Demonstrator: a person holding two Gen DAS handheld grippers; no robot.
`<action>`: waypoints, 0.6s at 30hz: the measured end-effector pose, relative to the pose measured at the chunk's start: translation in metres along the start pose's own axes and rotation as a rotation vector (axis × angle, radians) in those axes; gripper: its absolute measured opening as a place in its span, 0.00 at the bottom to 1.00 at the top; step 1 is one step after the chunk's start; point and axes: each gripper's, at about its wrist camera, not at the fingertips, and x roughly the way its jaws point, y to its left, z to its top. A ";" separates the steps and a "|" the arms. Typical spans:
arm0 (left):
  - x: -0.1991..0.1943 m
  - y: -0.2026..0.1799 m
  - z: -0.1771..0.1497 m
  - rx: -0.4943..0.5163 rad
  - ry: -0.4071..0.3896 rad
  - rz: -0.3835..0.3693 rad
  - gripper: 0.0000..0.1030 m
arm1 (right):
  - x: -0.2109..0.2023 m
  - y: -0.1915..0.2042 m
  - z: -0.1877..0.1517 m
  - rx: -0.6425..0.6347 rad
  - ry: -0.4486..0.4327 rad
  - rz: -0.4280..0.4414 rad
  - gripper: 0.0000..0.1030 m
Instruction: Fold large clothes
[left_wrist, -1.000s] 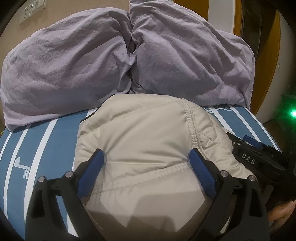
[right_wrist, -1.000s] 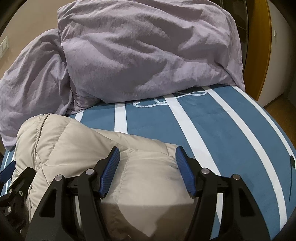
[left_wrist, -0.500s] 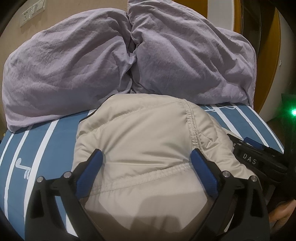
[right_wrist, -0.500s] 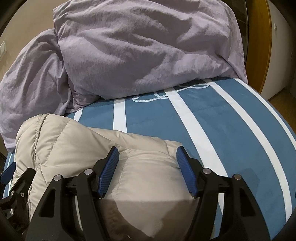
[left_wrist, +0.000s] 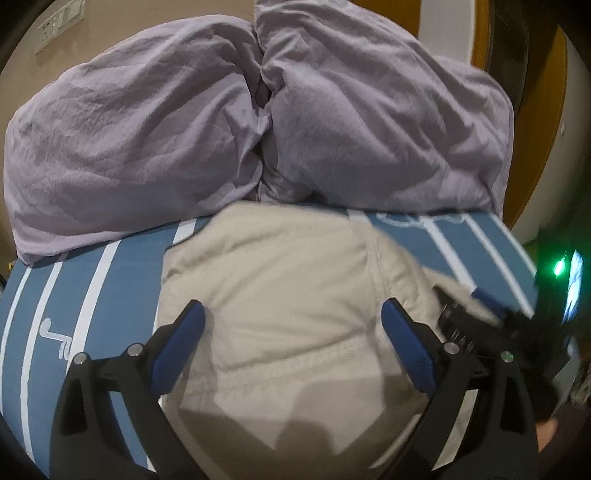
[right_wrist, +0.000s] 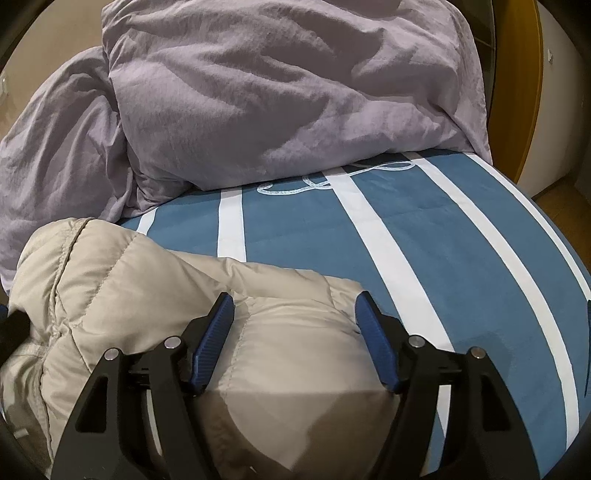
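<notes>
A beige padded jacket (left_wrist: 288, 295) lies folded into a puffy bundle on the blue bedcover with white stripes (right_wrist: 461, 258). My left gripper (left_wrist: 291, 325) hangs just above the jacket's middle, open wide, with nothing pinched between its blue pads. My right gripper (right_wrist: 293, 325) is over the bundle's right end (right_wrist: 295, 332). Its jaws are opening, and a bulge of the jacket sits between them without being squeezed. In the left wrist view the right gripper (left_wrist: 476, 325) shows as a blurred black shape at the jacket's right edge.
Two rumpled lilac pillows (left_wrist: 147, 140) (right_wrist: 277, 92) are piled against the wall behind the jacket. The bed's right edge drops to a wooden floor (right_wrist: 565, 192). A green light (left_wrist: 559, 267) glows at the right. Bare bedcover lies right of the jacket.
The left gripper has lifted slightly off the jacket. The right gripper's jaws have widened a little, and it now looks blurred in the left wrist view. The jacket has stayed in place.
</notes>
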 end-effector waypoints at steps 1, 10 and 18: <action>-0.001 0.000 0.005 -0.010 -0.005 0.000 0.93 | 0.000 0.000 0.000 0.002 0.000 0.001 0.68; 0.024 0.003 0.007 -0.021 0.015 0.039 0.95 | -0.002 -0.001 0.000 0.008 -0.007 -0.003 0.71; 0.040 0.009 -0.001 -0.045 0.018 0.007 0.98 | -0.001 0.000 0.000 0.006 -0.006 -0.015 0.71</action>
